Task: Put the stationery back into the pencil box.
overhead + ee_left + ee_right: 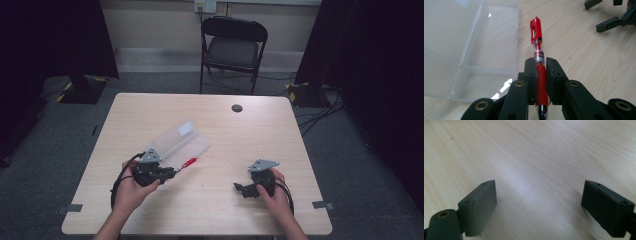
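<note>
A red click pen (538, 47) is clamped between the jaws of my left gripper (541, 65), its clip end pointing away from the hand. In the high view the pen (188, 162) sticks out to the right of the left gripper (171, 172), just below a clear plastic case (177, 142) lying open on the table. The case (461, 47) lies to the left of the pen in the left gripper view, with nothing visible inside it. My right gripper (238, 188) rests low near the front right of the table, its jaws wide apart (539, 202) over bare wood.
The light wood table (250, 135) has a dark round grommet (237, 108) near its far edge. A black folding chair (232, 47) stands behind the table. Cables run across the floor at the right. The other gripper's jaws (610, 23) show at the top right of the left gripper view.
</note>
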`<action>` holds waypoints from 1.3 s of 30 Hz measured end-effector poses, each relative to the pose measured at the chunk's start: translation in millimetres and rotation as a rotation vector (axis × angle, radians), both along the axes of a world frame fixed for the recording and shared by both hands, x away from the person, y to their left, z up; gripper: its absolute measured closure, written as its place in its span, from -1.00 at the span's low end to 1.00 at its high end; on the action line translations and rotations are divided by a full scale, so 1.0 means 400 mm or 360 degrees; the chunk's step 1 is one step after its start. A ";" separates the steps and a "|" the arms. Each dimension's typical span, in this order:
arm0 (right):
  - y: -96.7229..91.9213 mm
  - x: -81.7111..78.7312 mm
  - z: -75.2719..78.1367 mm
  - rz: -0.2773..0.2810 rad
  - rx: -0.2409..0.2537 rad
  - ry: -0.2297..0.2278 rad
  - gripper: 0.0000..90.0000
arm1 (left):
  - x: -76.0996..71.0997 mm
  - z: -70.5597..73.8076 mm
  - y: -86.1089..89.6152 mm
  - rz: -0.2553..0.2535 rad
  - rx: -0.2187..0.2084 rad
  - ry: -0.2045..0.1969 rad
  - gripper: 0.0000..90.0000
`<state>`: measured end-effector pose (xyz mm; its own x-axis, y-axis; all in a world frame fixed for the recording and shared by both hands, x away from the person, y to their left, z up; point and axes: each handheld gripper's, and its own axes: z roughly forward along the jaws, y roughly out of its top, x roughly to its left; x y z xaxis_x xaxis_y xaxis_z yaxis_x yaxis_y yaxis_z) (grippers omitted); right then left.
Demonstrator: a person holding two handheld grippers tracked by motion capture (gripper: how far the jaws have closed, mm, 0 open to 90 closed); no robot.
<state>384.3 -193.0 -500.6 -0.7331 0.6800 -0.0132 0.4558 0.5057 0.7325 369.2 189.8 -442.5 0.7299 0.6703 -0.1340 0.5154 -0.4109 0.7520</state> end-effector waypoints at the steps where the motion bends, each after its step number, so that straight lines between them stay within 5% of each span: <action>1: 0.000 0.000 0.000 0.0001 0.0002 0.0000 -0.74 | 0.001 0.001 -0.001 0.0002 -0.0004 0.0001 0.78; 10: 0.000 0.000 0.000 0.0003 0.0002 -0.0001 -0.74 | 0.028 0.012 -0.019 0.0010 0.0019 -0.0013 0.78; 39: 0.000 0.000 0.000 0.0001 0.0000 -0.0002 -0.74 | 0.117 0.017 -0.068 0.0067 -0.0051 -0.0005 0.78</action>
<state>384.4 -192.9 -500.7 -0.7335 0.6796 -0.0140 0.4548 0.5060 0.7328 416.1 162.8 -435.8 0.7018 0.6956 -0.1537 0.5292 -0.3646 0.7661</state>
